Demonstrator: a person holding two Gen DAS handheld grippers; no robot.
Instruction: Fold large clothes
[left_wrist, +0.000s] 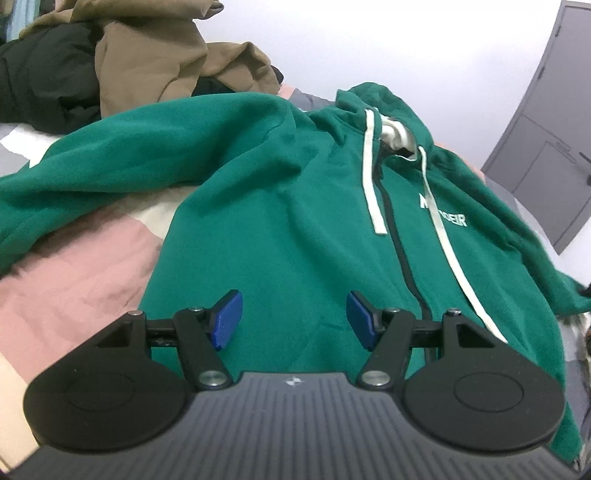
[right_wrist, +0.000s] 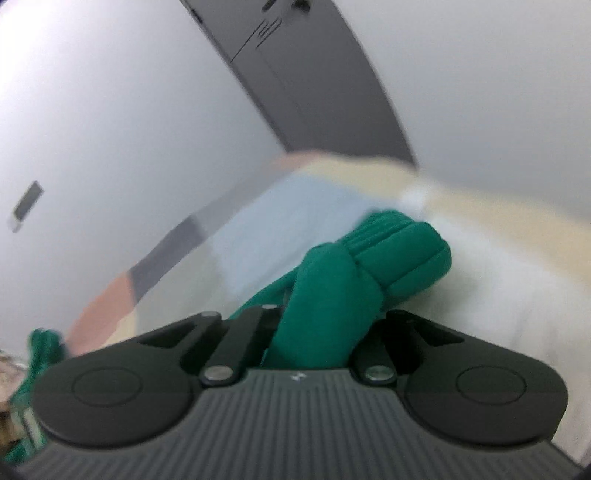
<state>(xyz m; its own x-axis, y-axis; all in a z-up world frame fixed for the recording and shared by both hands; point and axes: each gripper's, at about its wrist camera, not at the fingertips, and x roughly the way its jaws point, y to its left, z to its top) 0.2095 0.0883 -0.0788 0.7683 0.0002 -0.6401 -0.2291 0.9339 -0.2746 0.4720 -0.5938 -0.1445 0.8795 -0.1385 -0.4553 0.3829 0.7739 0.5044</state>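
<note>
A green zip hoodie with white drawstrings lies face up on the bed, hood at the far end, one sleeve stretched out to the left. My left gripper hovers open over the hoodie's lower front, blue pads apart and empty. My right gripper is shut on a bunched green sleeve with its ribbed cuff, lifted above the bed; the fabric hides its fingertips. The right wrist view is blurred.
A patchwork bedcover in pink, cream and grey lies under the hoodie. A pile of brown clothes and black clothes sits at the far left. A grey door stands at the right, by white walls.
</note>
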